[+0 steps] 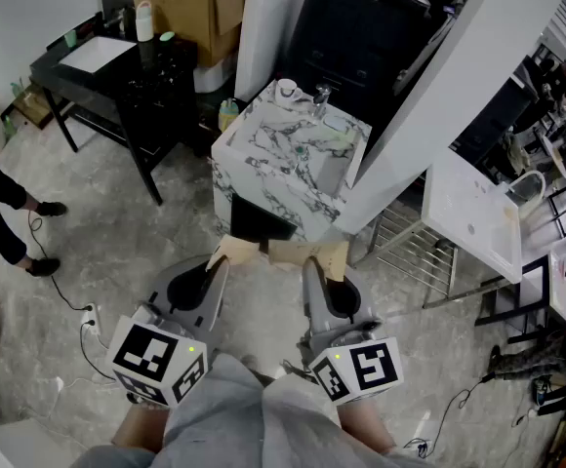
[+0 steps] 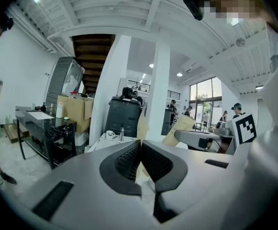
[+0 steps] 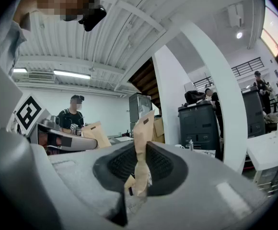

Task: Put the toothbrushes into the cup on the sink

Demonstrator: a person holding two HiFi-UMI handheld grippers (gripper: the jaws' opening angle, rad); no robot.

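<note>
A marble-patterned sink counter (image 1: 263,169) stands ahead of me, with a white cup (image 1: 286,90) and a faucet (image 1: 320,98) at its far end. My left gripper (image 1: 226,261) is shut on a tan paper toothbrush packet (image 1: 236,252); my right gripper (image 1: 314,266) is shut on another tan packet (image 1: 324,254). Both hover above the floor just short of the counter's near edge. In the left gripper view the packet (image 2: 140,126) stands up between the closed jaws, and the cup (image 2: 110,133) shows far off. In the right gripper view the packet (image 3: 143,138) is pinched between the jaws.
A black table (image 1: 117,71) with a white bottle (image 1: 143,19) and a cardboard box (image 1: 190,3) stand to the left. A black cabinet (image 1: 361,27) and a white pillar (image 1: 459,86) are behind the sink. A white basin unit (image 1: 478,213) and metal rack (image 1: 415,247) are on the right. A person's legs (image 1: 0,213) are at the far left.
</note>
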